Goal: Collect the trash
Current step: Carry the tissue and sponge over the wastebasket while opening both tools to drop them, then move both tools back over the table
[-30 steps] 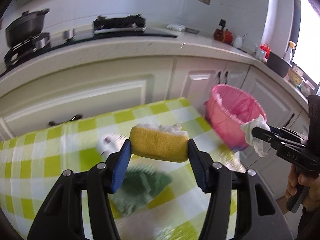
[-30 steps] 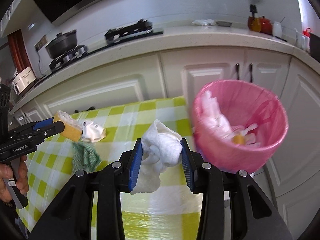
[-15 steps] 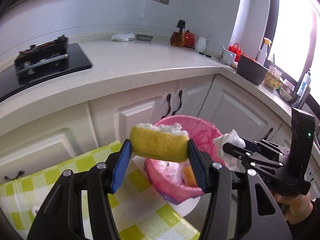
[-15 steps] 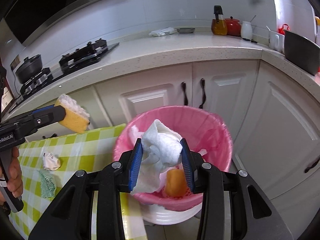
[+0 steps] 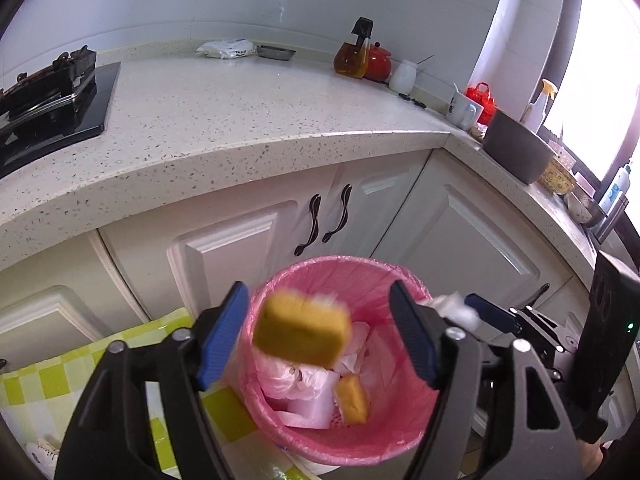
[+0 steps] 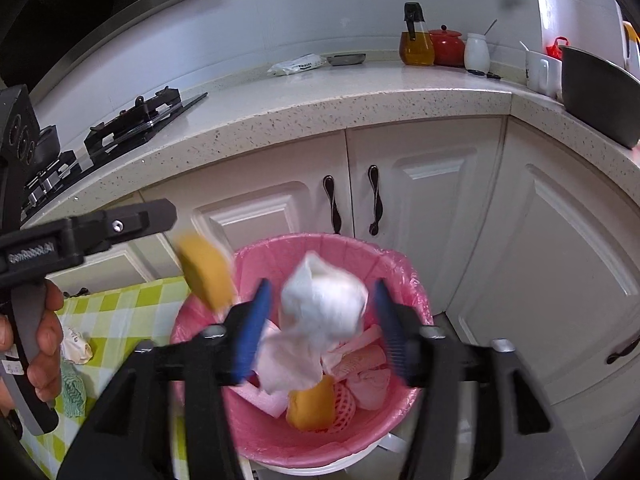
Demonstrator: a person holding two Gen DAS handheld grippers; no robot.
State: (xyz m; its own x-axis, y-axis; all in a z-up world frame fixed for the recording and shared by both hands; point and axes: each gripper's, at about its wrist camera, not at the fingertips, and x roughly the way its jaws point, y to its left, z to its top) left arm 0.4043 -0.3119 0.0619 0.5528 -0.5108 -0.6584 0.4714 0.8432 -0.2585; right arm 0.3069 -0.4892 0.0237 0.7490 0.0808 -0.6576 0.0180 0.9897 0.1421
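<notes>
Left wrist view: left hand-held gripper (image 5: 316, 340) has just opened, yellow foam sponge (image 5: 302, 332) loose above the pink-lined round bin (image 5: 280, 412). Right hand-held gripper (image 6: 320, 328) has likewise opened, releasing the crumpled white tissue (image 6: 320, 312). A paper wad (image 6: 76, 348) and green cloth (image 6: 74, 392) remain near the tabletop's edge (image 6: 120, 312).

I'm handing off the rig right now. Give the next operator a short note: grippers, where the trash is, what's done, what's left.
Left gripper: jaws have just opened; the yellow sponge is loose between them, dropping over the pink bin.
Right gripper: jaws have just opened too; the white wad is free of the pads, above the bin.
Done: earlier trash already lies in the bin, including an orange piece.
Left: a crumpled paper and a green cloth lie on the checked table.
</notes>
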